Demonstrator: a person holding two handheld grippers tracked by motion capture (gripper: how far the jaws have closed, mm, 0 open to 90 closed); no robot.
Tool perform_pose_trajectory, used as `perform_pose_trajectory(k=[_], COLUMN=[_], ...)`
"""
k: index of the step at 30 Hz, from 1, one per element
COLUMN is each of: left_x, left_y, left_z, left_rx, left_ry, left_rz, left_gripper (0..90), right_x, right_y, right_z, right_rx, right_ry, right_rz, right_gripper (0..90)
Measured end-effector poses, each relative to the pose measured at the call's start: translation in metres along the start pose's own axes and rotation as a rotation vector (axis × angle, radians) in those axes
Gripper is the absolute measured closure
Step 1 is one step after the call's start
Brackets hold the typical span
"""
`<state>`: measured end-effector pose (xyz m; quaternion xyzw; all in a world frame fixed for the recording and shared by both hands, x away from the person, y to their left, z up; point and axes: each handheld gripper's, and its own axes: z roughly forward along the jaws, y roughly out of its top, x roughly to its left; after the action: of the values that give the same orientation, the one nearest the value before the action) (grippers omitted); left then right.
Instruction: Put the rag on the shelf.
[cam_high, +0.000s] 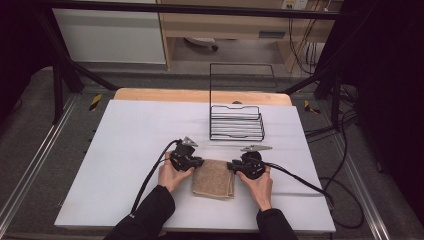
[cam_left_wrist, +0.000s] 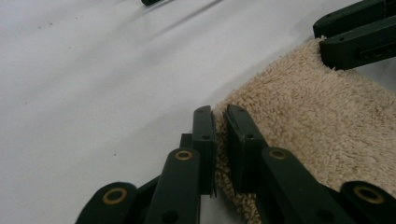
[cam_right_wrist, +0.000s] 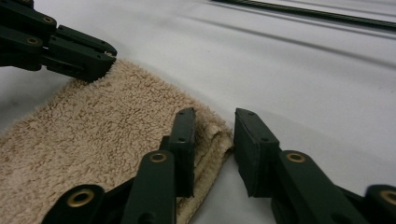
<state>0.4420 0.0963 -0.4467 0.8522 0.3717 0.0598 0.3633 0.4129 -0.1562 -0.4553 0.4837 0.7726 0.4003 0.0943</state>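
On the white table (cam_high: 125, 150), just before the wire basket (cam_high: 236, 122), lies your folded beige terry towel (cam_high: 214, 178); your left gripper (cam_left_wrist: 220, 116) pinches its edge, your right gripper (cam_right_wrist: 215, 122) straddles its corner, jaws apart.

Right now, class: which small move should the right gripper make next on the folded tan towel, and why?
Probably close the right gripper fully on the towel. Its jaws straddle the folded far corner with a gap on one side, while the left gripper already pinches the opposite corner. Both corners need a grip before lifting.
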Motion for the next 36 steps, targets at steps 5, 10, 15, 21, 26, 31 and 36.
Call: perform_pose_trajectory(k=[5,10,15,21,26,31,36], left_x=[0.001,0.000,0.000,0.001,0.001,-0.003,-0.008], left_y=[0.000,0.000,0.000,0.000,-0.001,-0.003,-0.005], left_z=[0.000,0.000,0.000,-0.005,-0.018,-0.029,-0.043], left_rx=[0.000,-0.003,-0.007,-0.014,-0.071,-0.108,-0.137], left_ry=[-0.004,-0.003,-0.002,-0.012,-0.044,-0.047,-0.039], left_rz=[0.001,0.006,0.001,-0.020,-0.032,-0.024,-0.008], left_gripper=[81.7,81.7,82.5,85.0,85.3,85.3,85.3], right_x=[0.001,0.001,0.001,0.002,0.003,0.007,0.013], right_y=[0.000,0.000,-0.001,0.000,0.002,0.005,0.009], right_z=[0.002,0.002,0.002,-0.001,-0.008,-0.016,-0.027], right_rx=[0.009,0.008,0.000,-0.020,-0.045,-0.076,-0.118], right_ry=[0.022,0.032,0.034,0.037,0.052,0.070,0.089], right_rz=[0.037,0.050,0.048,0.046,0.032,0.004,-0.027], right_gripper=[80.2,83.2,84.4,84.6,84.6,84.6,84.6])
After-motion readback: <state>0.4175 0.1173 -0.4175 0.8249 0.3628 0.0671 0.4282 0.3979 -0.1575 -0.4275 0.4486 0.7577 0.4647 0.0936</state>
